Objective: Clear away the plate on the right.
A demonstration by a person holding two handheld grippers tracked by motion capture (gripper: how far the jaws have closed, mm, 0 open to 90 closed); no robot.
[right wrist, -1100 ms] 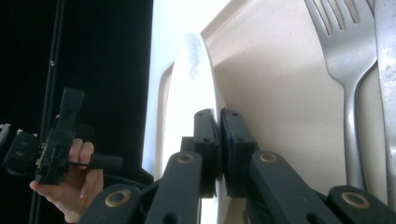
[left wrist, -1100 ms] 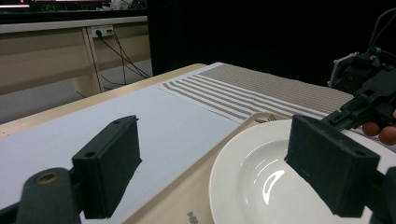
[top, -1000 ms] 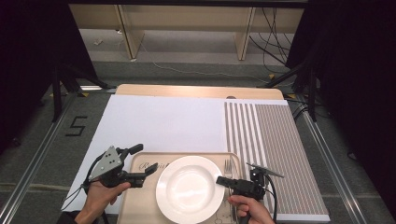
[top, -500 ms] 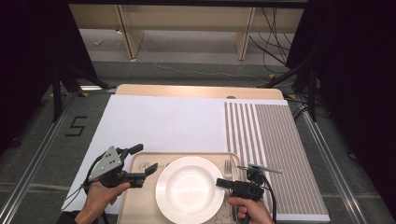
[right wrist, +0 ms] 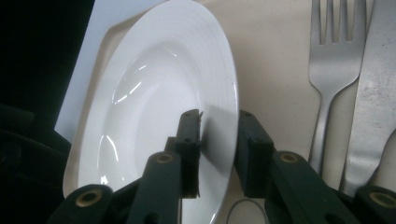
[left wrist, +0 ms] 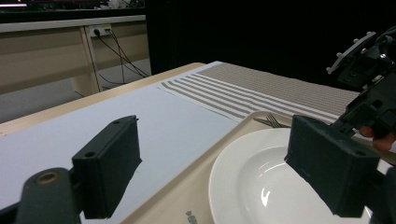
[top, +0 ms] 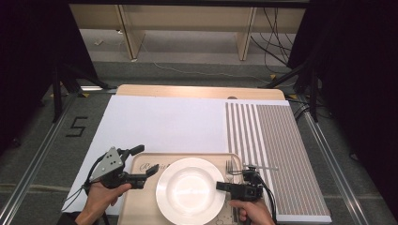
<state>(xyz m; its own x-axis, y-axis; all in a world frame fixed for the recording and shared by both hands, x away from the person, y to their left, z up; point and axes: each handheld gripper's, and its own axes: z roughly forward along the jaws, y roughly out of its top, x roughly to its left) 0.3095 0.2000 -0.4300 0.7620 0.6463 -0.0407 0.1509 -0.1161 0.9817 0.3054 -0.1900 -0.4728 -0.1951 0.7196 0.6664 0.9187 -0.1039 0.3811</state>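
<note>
- The white plate (top: 191,190) lay on the beige tray (top: 141,206) at the near edge of the desk (top: 159,124), toward 6 o'clock in the high view.
- The right tongs (right wrist: 217,140) had the plate's 3 o'clock rim between the jaws, one jaw inside the bowl and one outside; they stood narrow, and whether the pads pressed the rim could not be told.
- The left tongs (top: 143,161) were wide apart and held nothing, hovering just beside the plate's 9 o'clock edge.
- Judged from this, the grasp was roughly set, and the plate was probably not yet lifted off the tray.
- The right gripper view showed the fork (right wrist: 334,70) and the knife (right wrist: 376,93) lying just beside the plate on its 3 o'clock side.
- The left gripper view showed the striped mat (left wrist: 261,91) beyond the plate, and the far tongs (left wrist: 369,98) at the rim.
- The high view alone gave the whole layout, both hands at 6 o'clock.
</note>
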